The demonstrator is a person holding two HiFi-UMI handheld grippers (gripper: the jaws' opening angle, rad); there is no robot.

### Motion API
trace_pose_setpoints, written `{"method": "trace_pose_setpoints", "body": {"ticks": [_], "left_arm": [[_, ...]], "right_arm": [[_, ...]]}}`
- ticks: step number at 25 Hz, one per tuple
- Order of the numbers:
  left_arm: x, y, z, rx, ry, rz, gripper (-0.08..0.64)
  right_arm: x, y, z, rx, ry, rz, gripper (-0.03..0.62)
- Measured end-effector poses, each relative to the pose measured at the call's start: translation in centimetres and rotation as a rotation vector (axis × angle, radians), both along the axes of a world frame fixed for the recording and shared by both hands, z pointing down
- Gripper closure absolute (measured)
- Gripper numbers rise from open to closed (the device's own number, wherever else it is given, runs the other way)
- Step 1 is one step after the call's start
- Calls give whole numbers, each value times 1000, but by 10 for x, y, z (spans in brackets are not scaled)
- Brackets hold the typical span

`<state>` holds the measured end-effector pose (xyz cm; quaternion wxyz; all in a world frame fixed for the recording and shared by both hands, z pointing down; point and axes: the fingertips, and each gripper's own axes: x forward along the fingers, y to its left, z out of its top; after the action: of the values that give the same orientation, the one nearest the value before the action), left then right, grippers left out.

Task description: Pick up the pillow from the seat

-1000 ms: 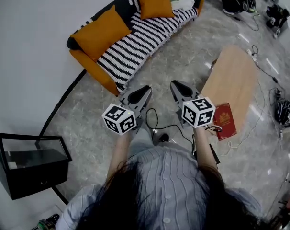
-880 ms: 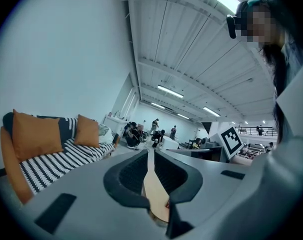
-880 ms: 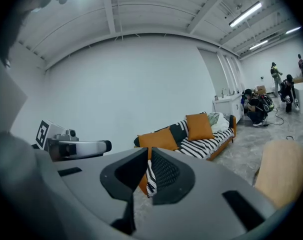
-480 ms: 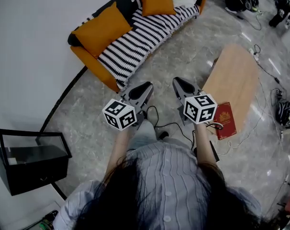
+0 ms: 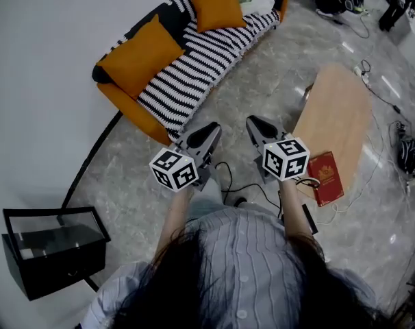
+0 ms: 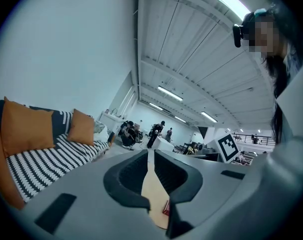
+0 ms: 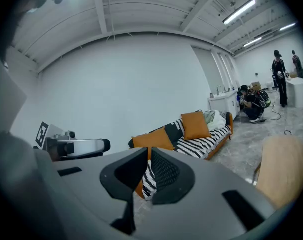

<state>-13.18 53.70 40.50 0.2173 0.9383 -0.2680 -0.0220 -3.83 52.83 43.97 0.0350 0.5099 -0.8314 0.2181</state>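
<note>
Two orange pillows lean on the back of a black-and-white striped sofa (image 5: 194, 64): a near one (image 5: 139, 55) at its left end and a far one (image 5: 214, 2). Both show in the left gripper view, near pillow (image 6: 26, 126) and far pillow (image 6: 82, 127), and in the right gripper view, near pillow (image 7: 154, 140) and far pillow (image 7: 196, 125). My left gripper (image 5: 207, 130) and right gripper (image 5: 254, 123) hang side by side over the floor, well short of the sofa. Both are shut with nothing between the jaws; their tips show as left gripper (image 6: 148, 151) and right gripper (image 7: 147, 151).
A light wooden table (image 5: 334, 115) stands to the right with a red book (image 5: 327, 177) on its near end. A black stand with a glass case (image 5: 53, 249) is at lower left by the wall. A cable (image 5: 245, 184) lies on the marble floor. People are in the far room.
The sofa and pillows have shifted slightly in the head view. Both grippers keep the same side-by-side pose, jaws shut.
</note>
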Motion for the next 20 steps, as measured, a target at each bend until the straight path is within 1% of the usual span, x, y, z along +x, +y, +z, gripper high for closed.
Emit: {"method": "trace_pose_setpoints", "body": {"ticks": [3,7,11,15,20], "left_arm": [[-8,-31,8,-11,-3,12,529],[-21,-82,10,-6,-10,31,529],[-37,-138,0,12,-21,61,529],[-59,-191,-11,24,-5,80,529],[-85,-245,-17,39,4,93,529]], "right_arm": [[-6,-29,6,-15,3,12,557],[-18,-75,14,-38,2,26,558],[-37,-129,9,-45,-9,44,557],[-61,-178,0,-38,-5,57,557],[-86,-230,-4,-41,4,78,557]]}}
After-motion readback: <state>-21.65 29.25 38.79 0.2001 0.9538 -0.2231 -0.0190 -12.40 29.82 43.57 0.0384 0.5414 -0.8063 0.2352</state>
